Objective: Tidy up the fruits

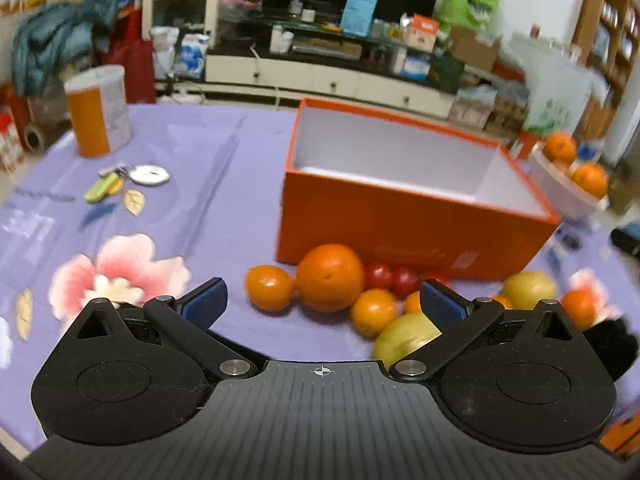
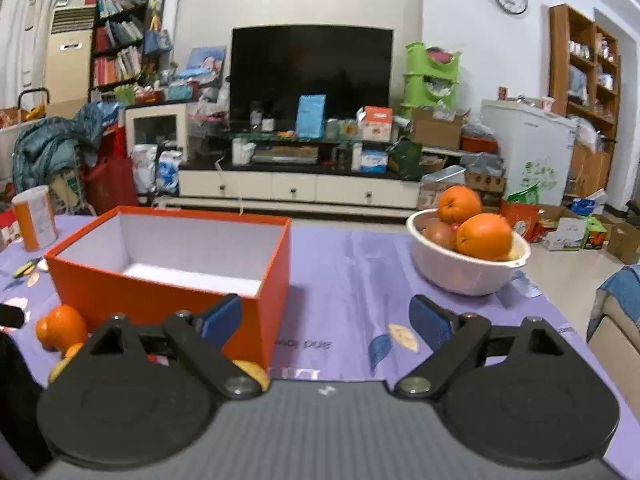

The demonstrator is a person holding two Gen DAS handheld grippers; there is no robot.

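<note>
Purple floral tablecloth [image 1: 224, 152], cluttered lounge

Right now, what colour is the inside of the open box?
White inside the orange box, orange outside; the right wrist view shows it best.

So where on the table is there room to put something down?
There is bare purple cloth between the orange box and the white bowl, in front of the open right gripper. More lies between the box and the keys. It is crowded in front of the box, where the fruit pile sits by the open left gripper.
</note>
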